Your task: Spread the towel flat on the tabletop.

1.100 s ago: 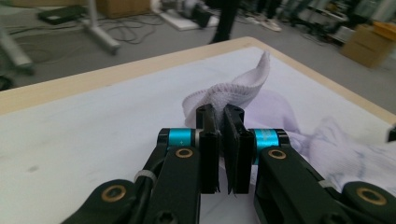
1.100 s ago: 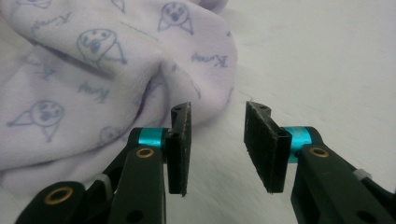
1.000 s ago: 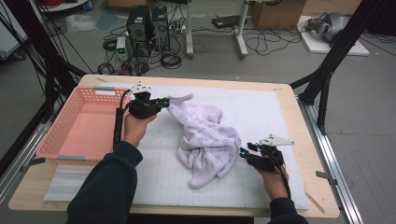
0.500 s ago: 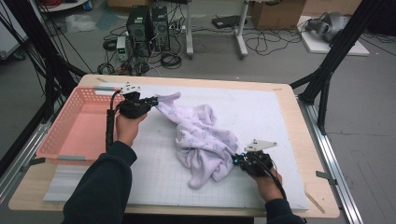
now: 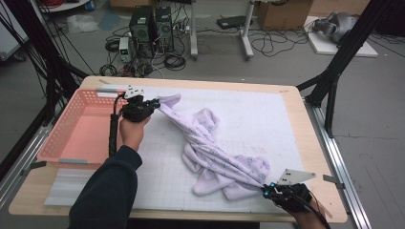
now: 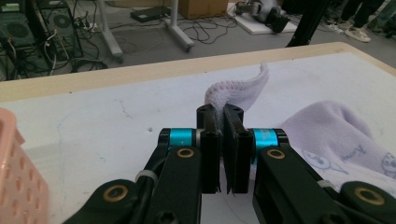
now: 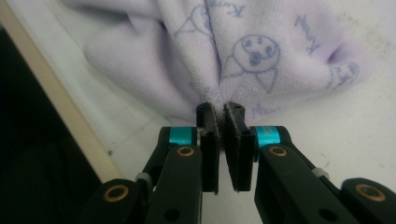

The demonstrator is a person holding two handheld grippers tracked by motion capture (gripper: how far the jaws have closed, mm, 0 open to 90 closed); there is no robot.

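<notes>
A lilac towel [image 5: 215,148] with small printed figures lies stretched in a diagonal band across the white mat [image 5: 258,119]. My left gripper [image 5: 156,102] is at the far left beside the basket, shut on the towel's far corner. In the left gripper view that corner [image 6: 238,88] curls up past the pinching jaws [image 6: 220,114]. My right gripper [image 5: 264,190] is at the table's near right edge. Its jaws have just been closing and are now shut on a bunched corner of the towel [image 7: 243,51], seen in the right gripper view [image 7: 220,109].
A pink plastic basket [image 5: 62,129] stands on the table's left side, its wall also at the lower left of the left gripper view [image 6: 14,186]. The wooden table edge [image 7: 60,107] runs close beside the right gripper. Computers and cables sit on the floor beyond the table.
The right gripper shut on the towel's near corner and drew it toward the near right edge. The towel went from a loose heap to a taut diagonal band. The left gripper held its corner.
</notes>
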